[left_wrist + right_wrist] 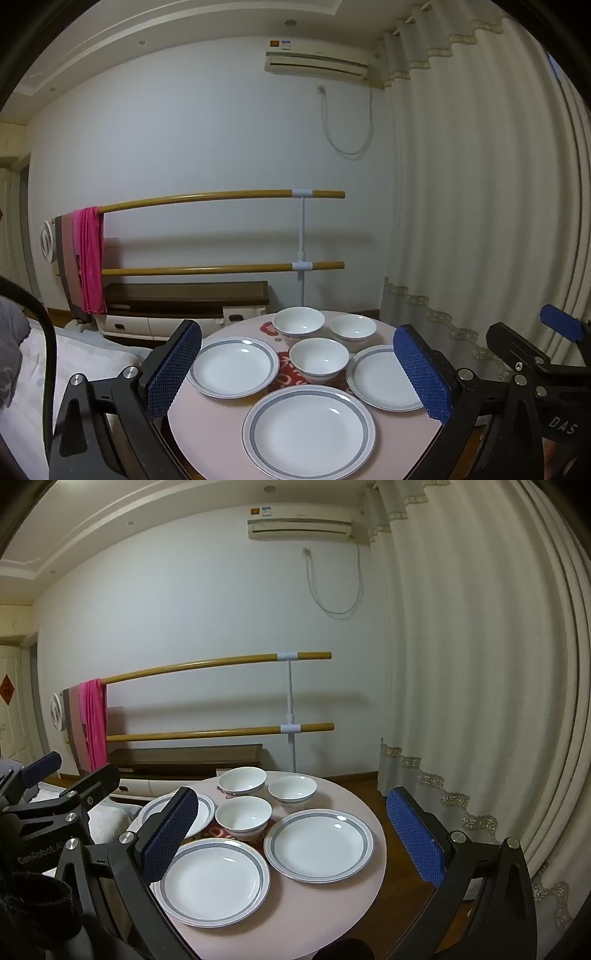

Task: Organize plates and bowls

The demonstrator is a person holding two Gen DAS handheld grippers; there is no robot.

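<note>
Three glossy white grey-rimmed round ceramic plates point(308, 431), three smooth white bowls point(319, 358), round pink tabletop point(332, 904).
I hold the left gripper point(299, 373) and the right gripper point(291, 836) hovering, jaws wide, empty.

Two wrist fisheyes, each looking forward and slightly down between its own tool's blue pads from near the round counter point(221, 424): left view nearly centred on it, right view offset to its right edge; both share the counter, rear wall and curtain point(480, 664).
</note>
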